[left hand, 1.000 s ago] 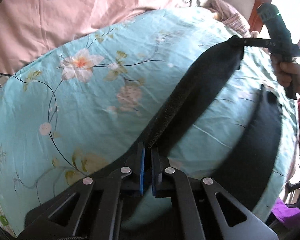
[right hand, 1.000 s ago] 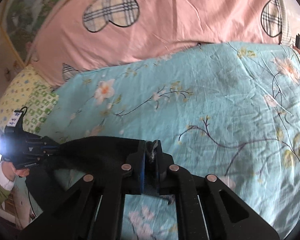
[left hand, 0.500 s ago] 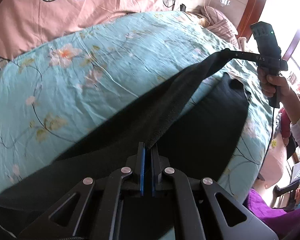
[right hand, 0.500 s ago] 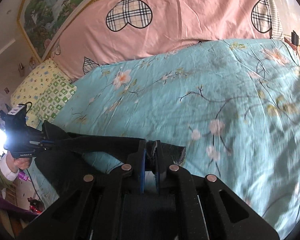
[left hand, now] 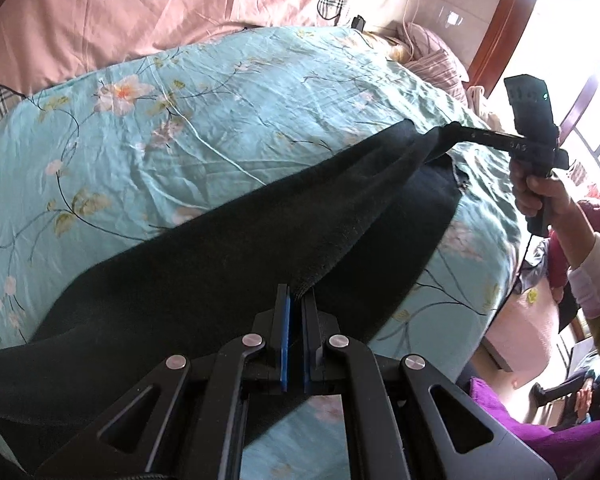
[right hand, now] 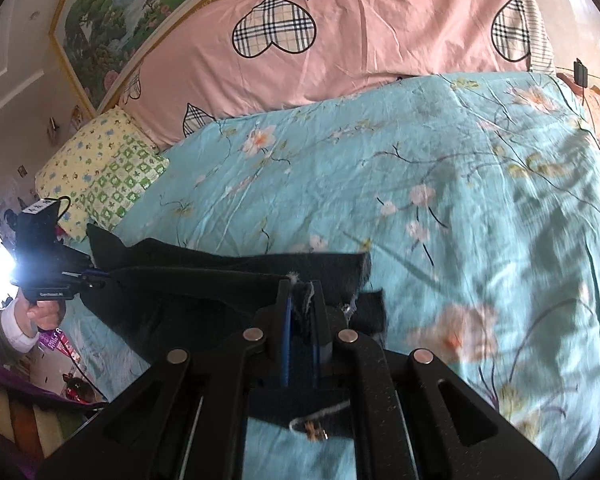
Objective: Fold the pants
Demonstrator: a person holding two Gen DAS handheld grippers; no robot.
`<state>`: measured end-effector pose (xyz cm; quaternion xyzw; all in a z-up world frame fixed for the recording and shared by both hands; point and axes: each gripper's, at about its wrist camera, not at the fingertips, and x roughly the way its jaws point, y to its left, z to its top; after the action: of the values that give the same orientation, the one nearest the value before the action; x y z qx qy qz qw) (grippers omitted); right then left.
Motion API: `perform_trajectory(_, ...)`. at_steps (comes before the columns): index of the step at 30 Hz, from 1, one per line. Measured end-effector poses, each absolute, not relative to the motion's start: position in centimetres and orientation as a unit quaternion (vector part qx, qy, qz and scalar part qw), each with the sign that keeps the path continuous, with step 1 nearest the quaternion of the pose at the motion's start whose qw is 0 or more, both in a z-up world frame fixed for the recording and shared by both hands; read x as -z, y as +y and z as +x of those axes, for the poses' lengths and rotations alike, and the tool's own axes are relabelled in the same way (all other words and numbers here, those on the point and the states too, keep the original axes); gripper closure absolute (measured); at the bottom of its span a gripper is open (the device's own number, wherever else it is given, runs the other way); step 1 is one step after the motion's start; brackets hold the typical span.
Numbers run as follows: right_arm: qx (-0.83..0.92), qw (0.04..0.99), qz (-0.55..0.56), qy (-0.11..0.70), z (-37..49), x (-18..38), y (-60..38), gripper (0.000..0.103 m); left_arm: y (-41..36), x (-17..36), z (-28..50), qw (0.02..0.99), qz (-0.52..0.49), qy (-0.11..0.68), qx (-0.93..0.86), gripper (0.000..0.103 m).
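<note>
Clamping a black hem edge between its blue-lined pads, the left gripper (left hand: 295, 304) sits at the bottom of its own view with its jaws nearly together on the cloth. From that pinch the black pants (left hand: 228, 264) stretch up and to the right as a taut, lifted band across the teal floral bedsheet (left hand: 188, 128), with a second dark layer lying flat on the sheet beneath it. At the far end of the band the right gripper (left hand: 440, 136) grips the other corner of the fabric, and a hand (left hand: 540, 196) in a pale cuff holds its black handle near the bed's right edge. In the right wrist view, the right gripper (right hand: 302, 292) is likewise closed narrowly on a frayed bunch of black fabric, the pants (right hand: 204, 280) running leftward from it to the left gripper (right hand: 96, 274), which another hand (right hand: 44, 314) holds beside the bed. Beyond the pants, the sheet is wrinkled and bare. Farther back lie a yellow and green patterned pillow (right hand: 100, 172) and a pink quilt (right hand: 340, 40) printed with plaid hearts, below a framed landscape painting (right hand: 140, 4) on the wall.
</note>
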<state>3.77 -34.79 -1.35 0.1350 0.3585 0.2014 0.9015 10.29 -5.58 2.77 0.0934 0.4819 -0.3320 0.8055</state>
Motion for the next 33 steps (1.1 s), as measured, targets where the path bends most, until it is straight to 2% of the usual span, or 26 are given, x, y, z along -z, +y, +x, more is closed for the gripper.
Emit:
perform_trajectory(24,-0.133,0.897,0.103,0.409,0.4,4.6,-35.7,0.095,-7.2,2.4,7.5,0.781,0.072,0.521,0.337,0.099)
perform_trajectory(25,-0.127,0.898,0.101,0.408,0.3,4.6,-35.5,0.09,-7.1,2.4,7.3,0.783,0.071,0.519,0.336,0.098)
perform_trajectory(27,-0.106,0.904,0.096,0.404,-0.3,4.3,-35.3,0.071,-6.8,2.2,7.0,0.787,0.063,0.515,0.335,0.096)
perform_trajectory(28,-0.092,0.906,0.097,0.403,-0.7,4.0,-35.4,0.057,-6.5,2.1,6.9,0.788,0.058,0.514,0.335,0.095)
perform_trajectory(29,-0.086,0.908,0.1,0.398,-1.0,3.8,-35.5,0.054,-6.1,2.0,6.8,0.789,0.05,0.514,0.333,0.094)
perform_trajectory(33,-0.079,0.921,0.118,0.363,-3.2,2.0,-35.5,0.054,-4.4,1.6,6.4,0.793,0.016,0.515,0.326,0.093)
